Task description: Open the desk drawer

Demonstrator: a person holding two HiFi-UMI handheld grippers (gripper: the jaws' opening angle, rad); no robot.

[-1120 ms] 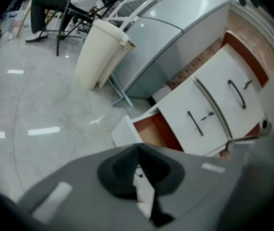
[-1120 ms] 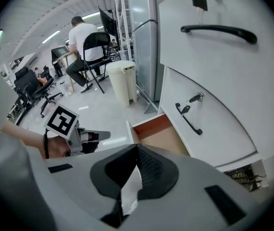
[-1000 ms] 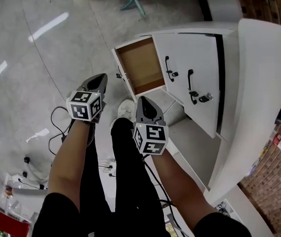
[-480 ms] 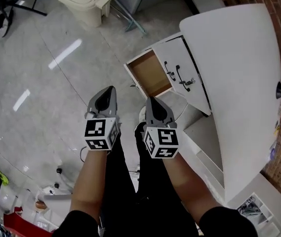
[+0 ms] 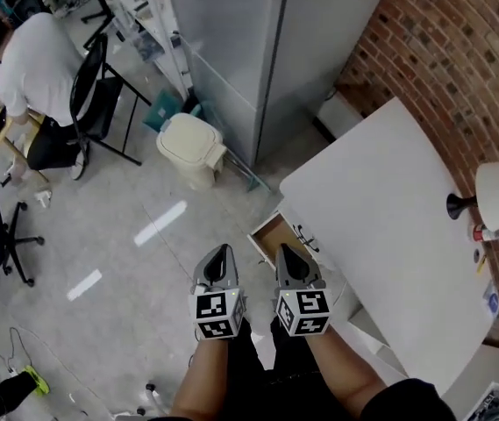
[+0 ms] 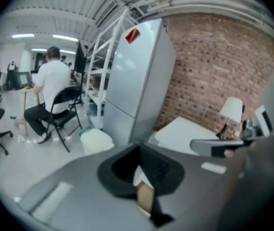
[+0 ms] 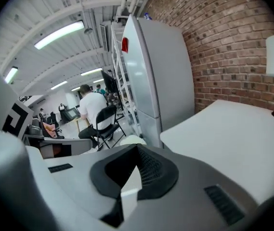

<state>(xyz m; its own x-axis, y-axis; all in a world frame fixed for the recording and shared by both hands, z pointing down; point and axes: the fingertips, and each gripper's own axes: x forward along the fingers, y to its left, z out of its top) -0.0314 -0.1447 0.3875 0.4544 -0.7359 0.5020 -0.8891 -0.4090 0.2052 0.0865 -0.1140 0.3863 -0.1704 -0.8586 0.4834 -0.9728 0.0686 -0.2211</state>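
Looks open already: desk drawer (image 5: 271, 237) pulled out from under the white worktop (image 5: 381, 235) edge. Nothing left to pull, so just keep left gripper (image 5: 221, 254) and right gripper (image 5: 286, 254) well above it, side by side, jaws pressed together, holding nothing.
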